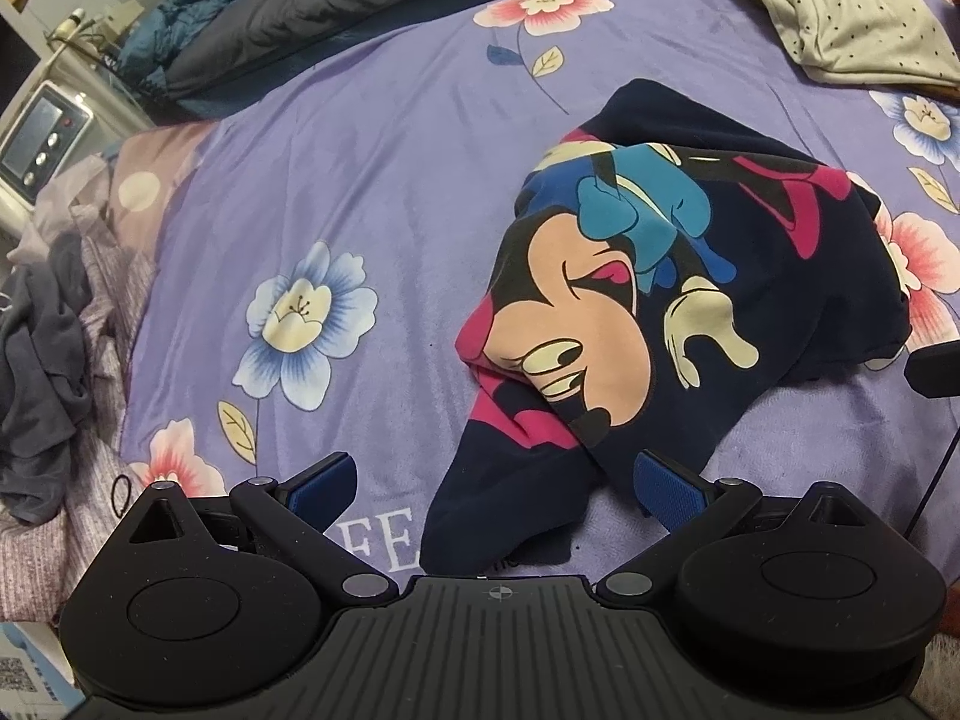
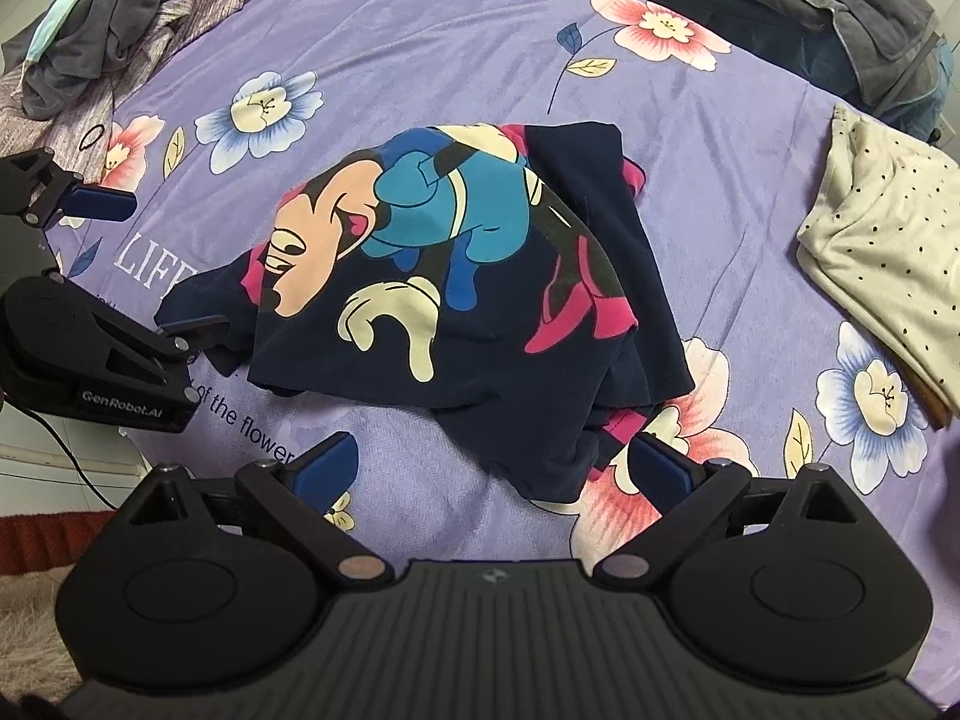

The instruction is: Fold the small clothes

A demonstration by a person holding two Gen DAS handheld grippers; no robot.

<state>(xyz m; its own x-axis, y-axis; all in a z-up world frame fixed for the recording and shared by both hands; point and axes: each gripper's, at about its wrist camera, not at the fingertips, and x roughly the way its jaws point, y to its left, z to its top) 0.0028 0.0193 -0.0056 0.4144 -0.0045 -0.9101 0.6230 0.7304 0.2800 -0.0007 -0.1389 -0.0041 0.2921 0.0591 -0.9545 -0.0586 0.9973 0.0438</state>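
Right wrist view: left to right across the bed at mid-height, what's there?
Left gripper → navy cartoon-print shirt → cream polka-dot garment, all on the purple floral bedsheet.

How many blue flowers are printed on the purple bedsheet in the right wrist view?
2 on the purple floral bedsheet: one blue printed flower far-left of the navy cartoon shirt, another near-right. Cloth may hide more.
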